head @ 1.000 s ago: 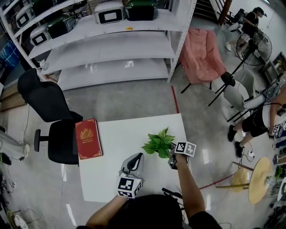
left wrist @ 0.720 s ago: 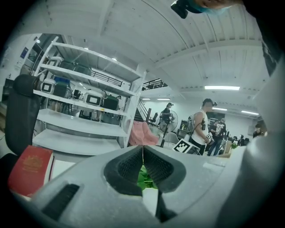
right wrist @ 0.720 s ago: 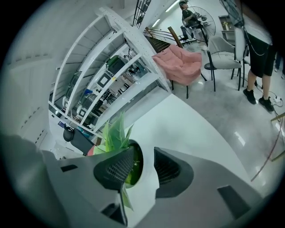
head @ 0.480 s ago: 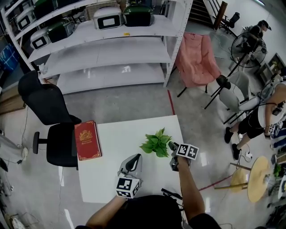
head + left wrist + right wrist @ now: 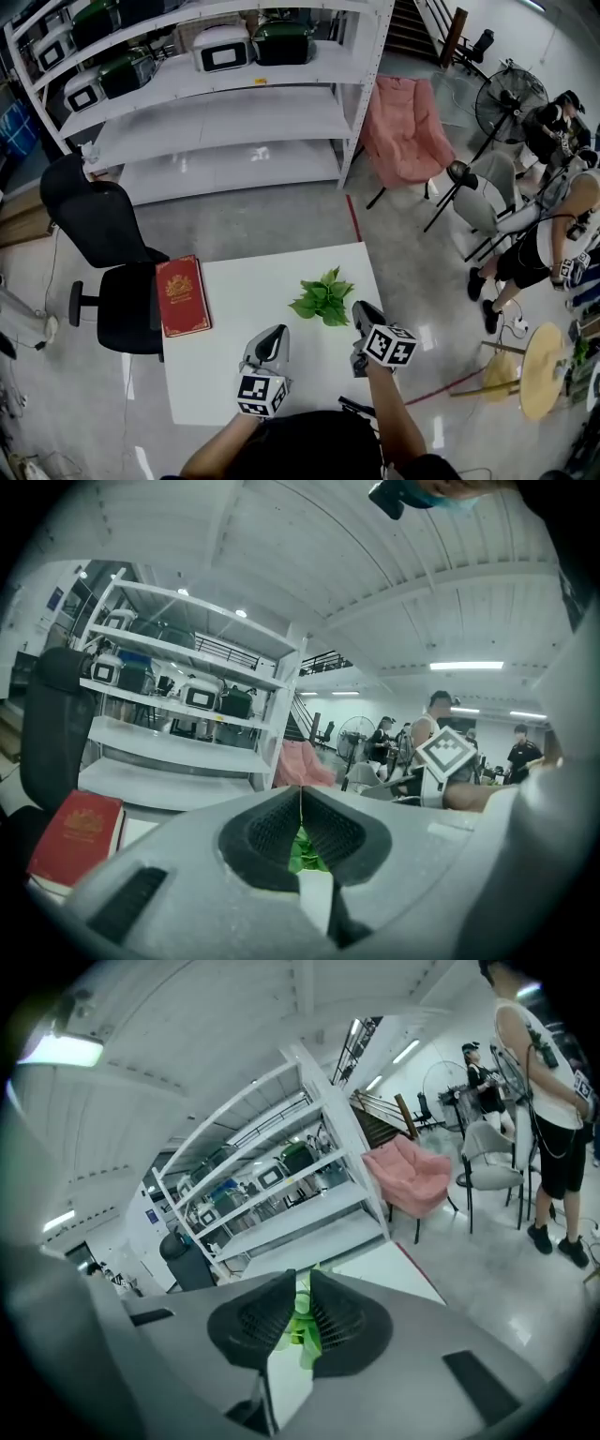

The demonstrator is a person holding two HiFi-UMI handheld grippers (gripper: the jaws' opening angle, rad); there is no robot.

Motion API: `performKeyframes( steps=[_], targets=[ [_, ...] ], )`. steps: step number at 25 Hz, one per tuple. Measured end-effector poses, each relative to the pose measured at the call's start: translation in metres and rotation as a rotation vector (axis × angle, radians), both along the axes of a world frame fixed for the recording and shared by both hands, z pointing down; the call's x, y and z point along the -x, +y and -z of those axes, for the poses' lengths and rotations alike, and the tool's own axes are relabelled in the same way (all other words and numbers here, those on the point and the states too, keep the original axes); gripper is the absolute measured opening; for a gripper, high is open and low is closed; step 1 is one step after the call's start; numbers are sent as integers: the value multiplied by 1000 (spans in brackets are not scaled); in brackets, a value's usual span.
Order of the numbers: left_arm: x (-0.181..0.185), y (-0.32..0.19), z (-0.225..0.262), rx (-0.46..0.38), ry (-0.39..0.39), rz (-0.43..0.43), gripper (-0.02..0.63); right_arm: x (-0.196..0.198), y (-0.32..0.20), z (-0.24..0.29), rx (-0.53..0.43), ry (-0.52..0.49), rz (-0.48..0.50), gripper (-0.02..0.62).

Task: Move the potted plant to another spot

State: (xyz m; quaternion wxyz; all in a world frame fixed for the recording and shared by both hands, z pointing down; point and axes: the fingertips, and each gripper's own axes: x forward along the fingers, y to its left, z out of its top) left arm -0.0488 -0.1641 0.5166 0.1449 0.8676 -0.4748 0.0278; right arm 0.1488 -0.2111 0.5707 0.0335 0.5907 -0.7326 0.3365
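Observation:
The potted plant, a small bunch of green leaves, stands on the white table near its right edge. My right gripper hovers just right of the plant and clear of it. Its jaws are closing and only a narrow gap is left. In the right gripper view the leaves show through that gap, beyond the tips, and nothing is gripped. My left gripper is shut and empty over the table's near middle. In the left gripper view the plant shows below the meeting tips.
A red book lies at the table's left edge beside a black office chair. White shelves with appliances stand behind. A pink chair, a person and a round wooden stool are to the right.
My right gripper has let go of the plant, lifted and drawn back toward the near right, and its jaws have narrowed. The plant stays on the table. The left gripper has barely moved.

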Motion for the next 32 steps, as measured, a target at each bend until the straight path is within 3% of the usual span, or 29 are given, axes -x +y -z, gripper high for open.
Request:
performKeyframes(
  steps=[7,11,20,32],
  targets=[
    [7,16,9,-7,3,11,20,31,49,58,-202,216,48,21],
    [8,27,15,-3,15,18,18,45,80,79,-282,241,61,12],
    [6,47,11,12,26,24,20,57,122,64,-251,227,80,12],
    [-3,56,13,7,21,6,20,55,128,64,-249,213,87,12]
  ],
)
